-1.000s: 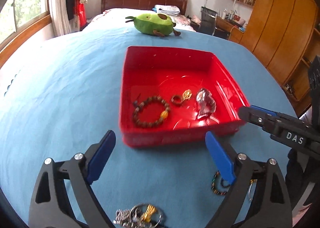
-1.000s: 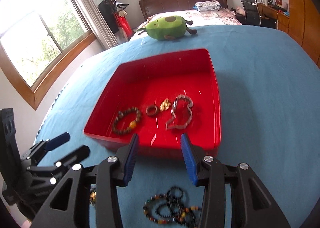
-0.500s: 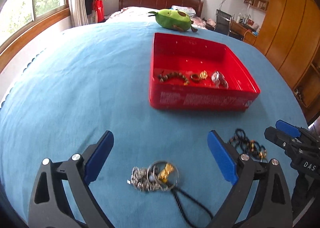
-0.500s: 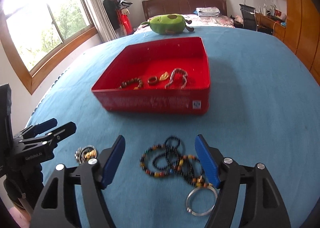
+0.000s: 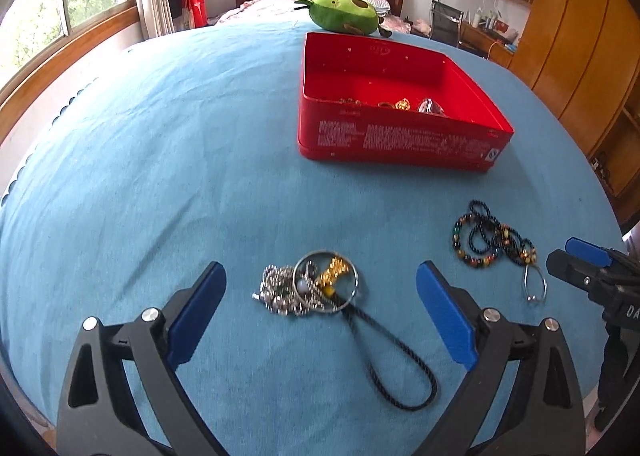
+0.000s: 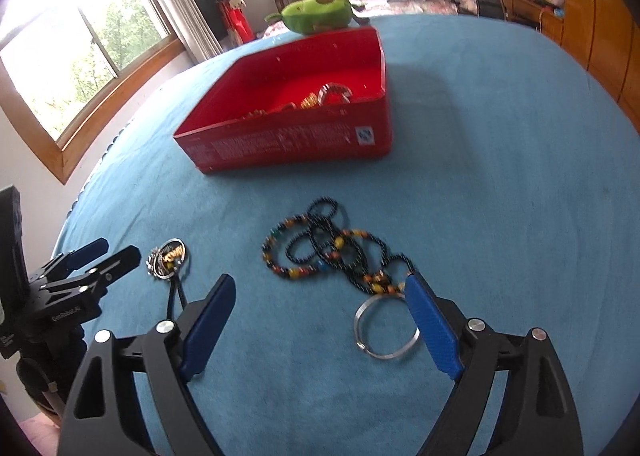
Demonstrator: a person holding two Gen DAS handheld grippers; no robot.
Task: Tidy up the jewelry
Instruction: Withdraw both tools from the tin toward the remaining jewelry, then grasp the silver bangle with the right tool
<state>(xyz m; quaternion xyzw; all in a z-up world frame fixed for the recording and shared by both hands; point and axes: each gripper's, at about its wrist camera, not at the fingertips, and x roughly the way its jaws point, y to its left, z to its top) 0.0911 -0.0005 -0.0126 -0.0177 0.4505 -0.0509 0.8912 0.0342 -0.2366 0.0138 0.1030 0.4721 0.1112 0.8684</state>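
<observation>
Presently, in the left wrist view, the left gripper (image 5: 320, 316) stands with its jaws wide apart and empty, poised over a tangle of silver chain (image 5: 280, 290), a metal ring with a gold charm (image 5: 332, 276) and a black cord loop (image 5: 396, 368), lying toward the near edge of the blue tablecloth (image 5: 160, 136). The red box (image 5: 400, 140) sits toward the far edge, a few pieces already inside it. A beaded bracelet cluster (image 5: 490, 238) lies toward the near right corner, the right gripper's tip just beside it.

In the right wrist view, the right gripper (image 6: 320, 324) has its jaws opening, nothing pressed between them. The same beaded cluster (image 6: 332, 252) lies just ahead, and a silver bangle (image 6: 386, 330) rests between the fingers, close against the right-hand one (image 6: 432, 328). The image is slightly blurred here.

Judgement: the step in hand is the approach to the loose pieces remaining outside the box. The next move calls for each gripper to descend and close on one piece; thin, flat items on soft cloth call for low, square contact, and tangled strands may drag neighbours along.
</observation>
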